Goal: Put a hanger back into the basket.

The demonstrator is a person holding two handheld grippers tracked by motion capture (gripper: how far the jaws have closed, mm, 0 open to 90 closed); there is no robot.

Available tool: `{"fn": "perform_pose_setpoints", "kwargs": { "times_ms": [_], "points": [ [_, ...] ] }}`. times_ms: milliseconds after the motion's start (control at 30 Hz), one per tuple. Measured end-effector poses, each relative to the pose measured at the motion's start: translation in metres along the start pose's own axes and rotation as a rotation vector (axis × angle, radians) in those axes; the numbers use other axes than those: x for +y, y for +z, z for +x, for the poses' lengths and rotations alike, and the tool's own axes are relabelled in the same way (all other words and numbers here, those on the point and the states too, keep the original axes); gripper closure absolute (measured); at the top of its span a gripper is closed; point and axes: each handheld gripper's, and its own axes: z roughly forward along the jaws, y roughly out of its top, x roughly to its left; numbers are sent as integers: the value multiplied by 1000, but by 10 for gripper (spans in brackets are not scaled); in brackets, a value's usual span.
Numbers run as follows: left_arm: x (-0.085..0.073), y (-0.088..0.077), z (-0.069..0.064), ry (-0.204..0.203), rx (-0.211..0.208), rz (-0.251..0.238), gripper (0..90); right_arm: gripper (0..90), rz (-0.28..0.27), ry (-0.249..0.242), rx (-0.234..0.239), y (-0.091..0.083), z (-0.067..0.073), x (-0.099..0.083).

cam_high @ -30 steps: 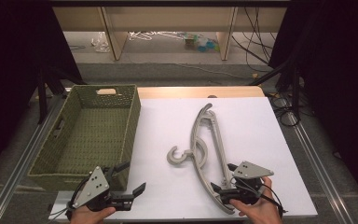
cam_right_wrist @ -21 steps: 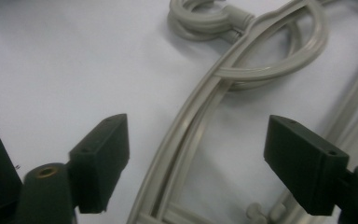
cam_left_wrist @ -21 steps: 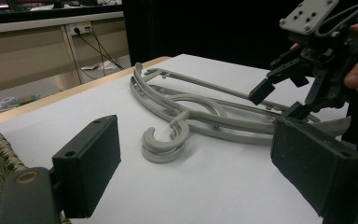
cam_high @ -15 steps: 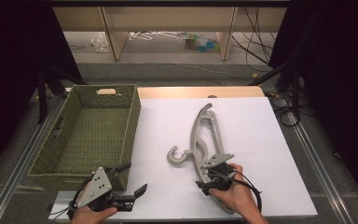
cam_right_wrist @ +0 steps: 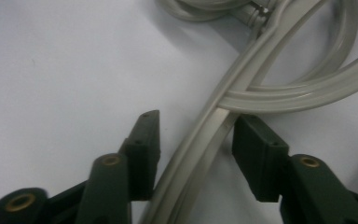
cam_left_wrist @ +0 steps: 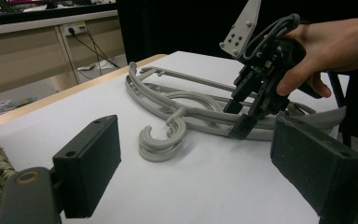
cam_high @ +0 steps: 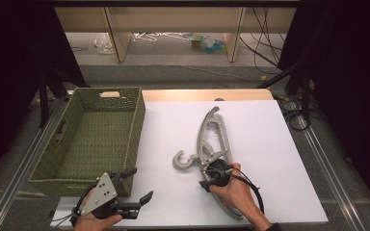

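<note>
Hangers of grey plastic lie on the white table, to the right of the green woven basket, with the hooks turned toward the basket. I count at least two of them, stacked: in the left gripper view two hooks sit one upon the other, and several curved arms overlap behind them. If a third is under them, I cannot tell.

The right gripper stands over the near arm of the pile, pointing down. Its jaws have just been closing, and one grey arm runs between them; a small gap remains on each side, so they do not pinch it yet. I think this place was chosen because the arm there is thin and lies apart from the hooks, so it is easy to take.

The left gripper waits near the front edge of the table, just beside the basket corner, with jaws spread wide and nothing between them. One basket, and it looks empty, probably ready for the hangers.
</note>
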Motion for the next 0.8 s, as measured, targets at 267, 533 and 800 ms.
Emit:
{"fn": "perform_pose_setpoints", "kwargs": {
  "times_ms": [267,533,800],
  "points": [
    [1,-1,0,9,2,12,157,631,13,14,1,-11,-4,1],
    [1,-2,-1,6,3,10,157,680,-46,38,34,-38,-16,-1],
    [1,-1,0,16,3,11,157,706,-52,48,45,-51,-28,-10]
  ]
}}
